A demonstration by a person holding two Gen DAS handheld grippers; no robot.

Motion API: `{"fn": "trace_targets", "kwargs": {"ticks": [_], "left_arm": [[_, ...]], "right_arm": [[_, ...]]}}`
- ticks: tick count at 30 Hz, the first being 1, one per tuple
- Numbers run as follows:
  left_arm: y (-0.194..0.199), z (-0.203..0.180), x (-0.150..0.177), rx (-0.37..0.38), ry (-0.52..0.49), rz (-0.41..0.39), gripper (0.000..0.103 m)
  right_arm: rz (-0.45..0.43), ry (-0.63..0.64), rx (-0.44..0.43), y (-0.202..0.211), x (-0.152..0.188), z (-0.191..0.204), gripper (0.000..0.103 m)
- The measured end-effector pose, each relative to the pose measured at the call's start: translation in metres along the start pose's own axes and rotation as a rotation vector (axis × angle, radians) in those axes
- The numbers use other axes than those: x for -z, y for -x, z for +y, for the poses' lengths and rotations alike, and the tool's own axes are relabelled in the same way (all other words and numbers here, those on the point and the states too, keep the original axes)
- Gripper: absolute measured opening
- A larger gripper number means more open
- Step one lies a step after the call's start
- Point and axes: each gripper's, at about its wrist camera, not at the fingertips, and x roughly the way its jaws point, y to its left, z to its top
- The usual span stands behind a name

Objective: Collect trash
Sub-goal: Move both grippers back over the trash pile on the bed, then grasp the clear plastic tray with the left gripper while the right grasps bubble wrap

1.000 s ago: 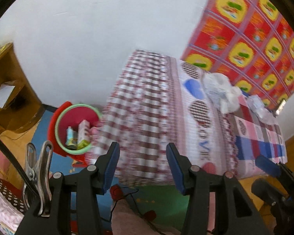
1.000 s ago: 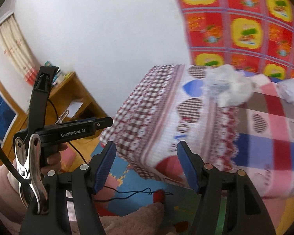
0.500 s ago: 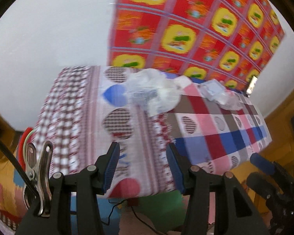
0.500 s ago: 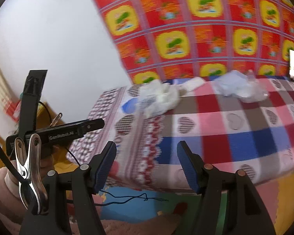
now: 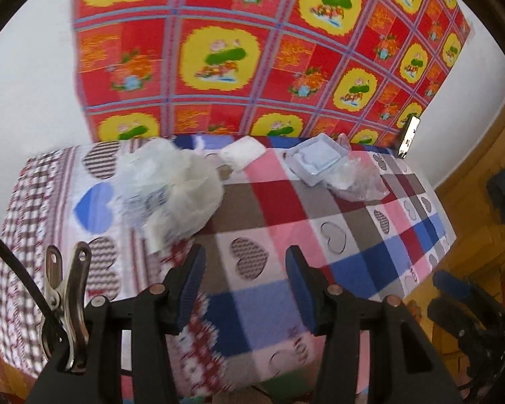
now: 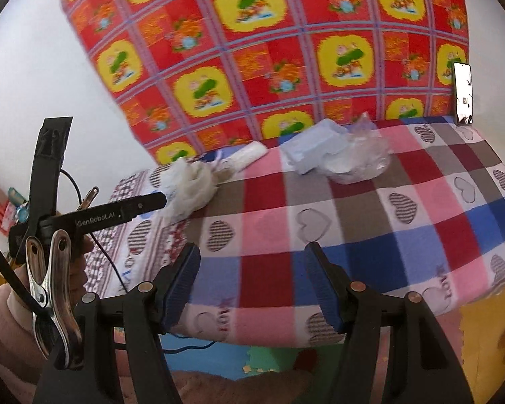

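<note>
A table under a checked heart-print cloth (image 5: 286, 222) (image 6: 320, 222) carries the trash. A crumpled white plastic bag (image 5: 165, 188) (image 6: 192, 185) lies at its left end. Behind it is a small white packet (image 5: 242, 155) (image 6: 249, 155). Further right, a white and pale-blue foam box (image 5: 316, 161) (image 6: 316, 149) rests against a clear plastic bag (image 5: 357, 181) (image 6: 360, 165). My left gripper (image 5: 245, 256) hangs open over the table's near edge with nothing between its blue pads. My right gripper (image 6: 252, 252) is open too, well short of the trash.
A red and yellow patterned cloth (image 6: 286, 50) covers the wall behind the table. A phone (image 6: 463, 92) leans against it at the far right. Coloured foam mats (image 6: 219, 360) cover the floor below. Wooden furniture (image 5: 481, 175) stands right of the table. A hand (image 6: 80, 252) holds the left gripper.
Both views have swung right, from the table's left end and a red bin on the floor onto the table top. The bin is out of view. Both grippers stay open.
</note>
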Motion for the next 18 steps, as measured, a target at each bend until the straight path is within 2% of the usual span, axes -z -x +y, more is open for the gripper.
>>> {"fn": "trace_targets", "kwargs": {"ticks": [6,18], "left_arm": [[-0.033,-0.025,-0.024,0.000,-0.002,0.017,0.052],[-0.072,-0.075,-0.060,0.009,-0.082,0.042,0.052]], "right_arm": [[0.007,-0.058,0.001,-0.013,-0.018,-0.038,0.066],[0.046,-0.114,-0.007,-0.043,-0.051,-0.097,0.066]]}}
